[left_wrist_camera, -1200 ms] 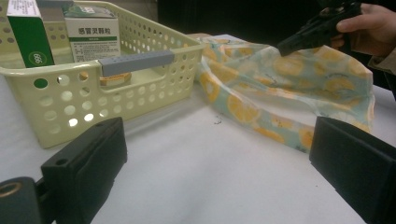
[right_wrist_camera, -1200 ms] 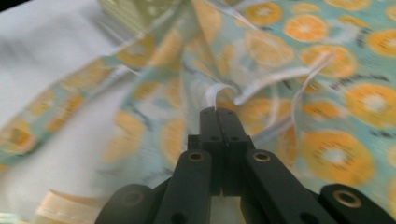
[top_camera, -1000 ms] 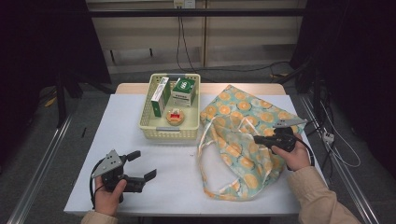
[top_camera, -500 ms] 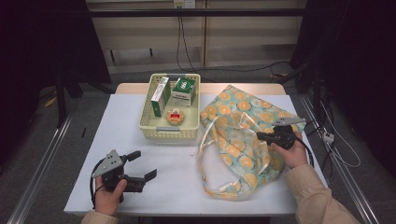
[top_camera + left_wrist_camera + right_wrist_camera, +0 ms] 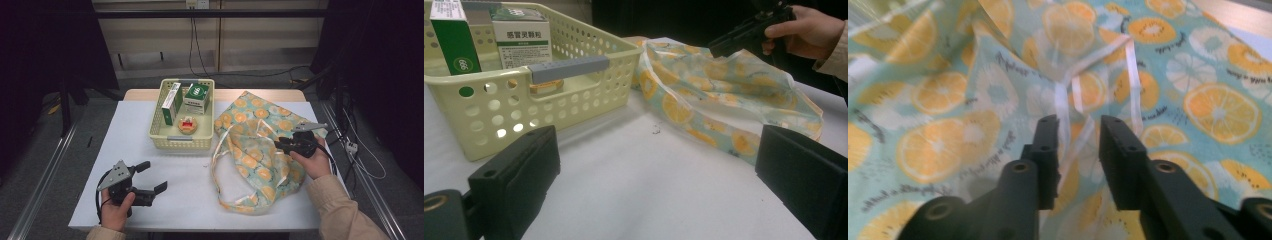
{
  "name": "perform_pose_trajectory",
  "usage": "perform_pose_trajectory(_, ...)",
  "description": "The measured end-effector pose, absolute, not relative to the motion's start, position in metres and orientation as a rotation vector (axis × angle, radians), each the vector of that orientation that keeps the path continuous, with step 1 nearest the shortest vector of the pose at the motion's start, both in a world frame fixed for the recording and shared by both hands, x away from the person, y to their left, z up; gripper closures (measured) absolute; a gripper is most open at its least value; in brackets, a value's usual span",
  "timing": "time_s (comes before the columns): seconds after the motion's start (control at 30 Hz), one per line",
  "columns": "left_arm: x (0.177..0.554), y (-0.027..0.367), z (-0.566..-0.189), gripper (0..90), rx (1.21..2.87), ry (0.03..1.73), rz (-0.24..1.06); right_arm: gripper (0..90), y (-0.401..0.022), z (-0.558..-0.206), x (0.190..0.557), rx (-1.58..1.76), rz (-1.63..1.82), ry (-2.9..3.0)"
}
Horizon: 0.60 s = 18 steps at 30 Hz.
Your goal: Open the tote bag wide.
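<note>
A fabric bag (image 5: 260,145) printed with orange slices lies crumpled on the right half of the white table (image 5: 190,195). My right gripper (image 5: 282,145) hovers low over its middle. Its jaws have just been opening and now stand a little apart (image 5: 1075,125). The bag's white ribbon handle (image 5: 1064,107) runs loosely between them, and the pads do not press on it. My left gripper (image 5: 154,176) rests at the front left of the table, open wide and with nothing in it (image 5: 656,135). It faces the basket and the bag (image 5: 724,95).
A pale yellow perforated basket (image 5: 181,142) stands at the back centre. It holds two green-and-white boxes (image 5: 196,97) and a small round orange item (image 5: 187,125). Its grey handle (image 5: 569,67) faces my left gripper. Bare tabletop lies between the basket, the bag and the front edge.
The right gripper's jaws have parted from shut to slightly open over the bag's ribbon, and the hand shifted a little. The left gripper has stayed put.
</note>
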<state>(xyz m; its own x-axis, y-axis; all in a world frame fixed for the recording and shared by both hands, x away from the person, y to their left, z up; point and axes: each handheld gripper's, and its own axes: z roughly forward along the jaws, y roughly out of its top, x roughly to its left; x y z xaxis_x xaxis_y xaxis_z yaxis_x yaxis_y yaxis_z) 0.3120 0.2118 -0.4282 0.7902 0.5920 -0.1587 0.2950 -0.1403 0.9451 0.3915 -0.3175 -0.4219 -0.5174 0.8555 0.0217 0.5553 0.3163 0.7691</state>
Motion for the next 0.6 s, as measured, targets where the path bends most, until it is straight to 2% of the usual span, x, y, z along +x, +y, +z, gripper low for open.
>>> perform_pose_trajectory(0.13, 0.312, 0.211, -0.429, 4.0, 1.736, 0.698, 0.293, 59.5, -0.309, -0.407, 0.388, 1.211, 1.067, 2.188)
perform_pose_trajectory(0.3, 0.312, 0.211, -0.428, 4.1, 1.736, 0.694, 0.294, 54.7, -0.291, -0.394, 0.382, 1.15, 1.102, 2.209)
perform_pose_trajectory(0.47, 0.312, 0.211, -0.428, 4.1, 1.741, 0.688, 0.296, 56.2, -0.27, -0.393, 0.38, 1.108, 1.117, 2.265)
perform_pose_trajectory(0.6, 0.312, 0.212, -0.428, 4.1, 1.735, 0.694, 0.293, 61.4, -0.256, -0.405, 0.379, 1.074, 1.099, 2.334)
